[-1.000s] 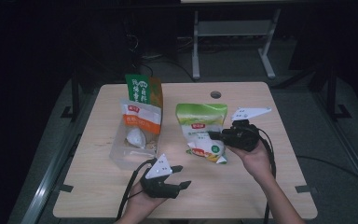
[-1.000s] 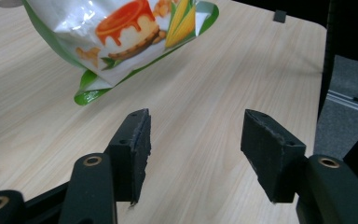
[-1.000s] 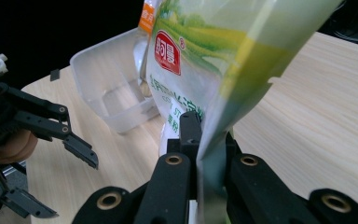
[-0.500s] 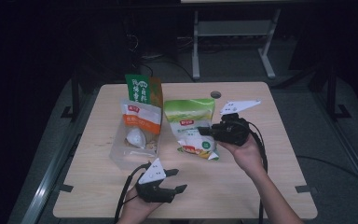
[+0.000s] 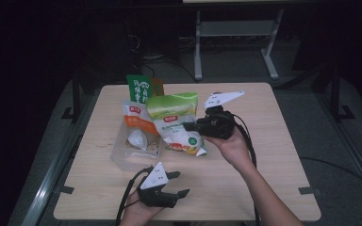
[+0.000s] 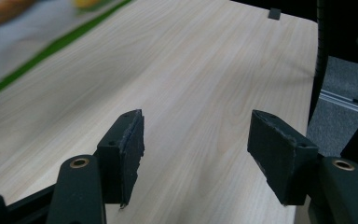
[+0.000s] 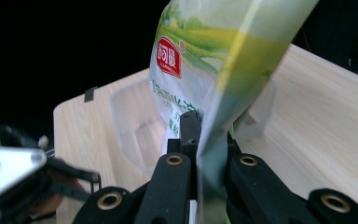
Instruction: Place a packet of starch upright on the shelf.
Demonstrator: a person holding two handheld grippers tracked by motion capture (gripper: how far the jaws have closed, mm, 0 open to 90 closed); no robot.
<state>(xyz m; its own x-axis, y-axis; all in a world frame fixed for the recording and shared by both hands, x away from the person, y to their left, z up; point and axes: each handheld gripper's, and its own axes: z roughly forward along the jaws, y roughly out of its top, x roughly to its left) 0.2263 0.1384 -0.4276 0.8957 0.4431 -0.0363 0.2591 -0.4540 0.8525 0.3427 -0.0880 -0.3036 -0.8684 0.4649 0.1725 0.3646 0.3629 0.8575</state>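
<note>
**Ann:** Bag (image 5: pixel 176 123) in the air, folks! The right gripper (image 5: pixel 192 127) is clamped on its edge, holding the green-and-white bag above the table (image 5: pixel 264 155), just beside the clear plastic bin (image 5: pixel 122 157).

**Bo:** The right gripper view confirms it: both jaws are pinched tight on a thin seam of the bag (image 7: pixel 214 79), with the bin (image 7: pixel 135 126) right behind. How will that bag handle, you think?

**Ann:** Soft and floppy, I'd say. It hangs tilted from one pinch point, and the lower part bulges as if the contents sit low. Glossy film too, so likely slippery. Not a featherweight, judging by that sag.

**Bo:** So where do you grab it?

**Ann:** On the flat sealed edge, as it is now, and deep in the jaws. Pinch the belly and the filling would just squish aside.

**Bo:** And the other hand?

**Ann:** The left gripper (image 5: pixel 172 186) sits low at the near edge of the table, jaws spread wide and holding nothing. In the left gripper view there is bare wood between its pads (image 6: pixel 133 144).

**Bo:** An orange-and-white packet (image 5: pixel 139 123) already stands in that bin, with a taller green packet (image 5: pixel 139 89) behind it.

**Ann:** Tight neighbourhood, so that floppy bag may need a second hand steadying it.
</note>
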